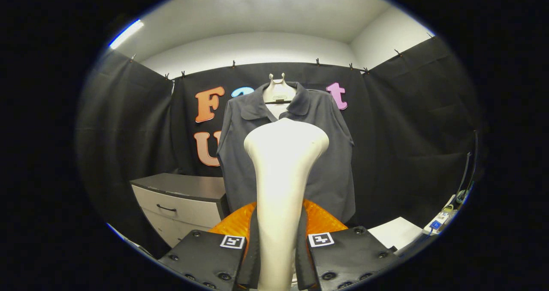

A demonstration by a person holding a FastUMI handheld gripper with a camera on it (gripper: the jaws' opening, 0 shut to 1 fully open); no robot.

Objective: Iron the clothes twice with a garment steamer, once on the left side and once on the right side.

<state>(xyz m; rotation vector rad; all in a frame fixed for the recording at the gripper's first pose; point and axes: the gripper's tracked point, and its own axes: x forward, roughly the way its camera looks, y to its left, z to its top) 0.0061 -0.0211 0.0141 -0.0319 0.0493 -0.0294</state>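
Gripper view: gripper (279, 250) fingers clamped on the steamer (283, 175) handle, steamer upright between them, head raised. Shirt (334, 153) hangs on a hanger (278, 91) against the wall, beyond the steamer. Drawer cabinet (180, 201) beside the shirt.

gripper (279, 256): level, pointing straight ahead | fingers (206, 256): closed in from both sides, both pressing on the upright handle of the garment steamer (283, 171) | grip: low on the handle, head standing above the fingers
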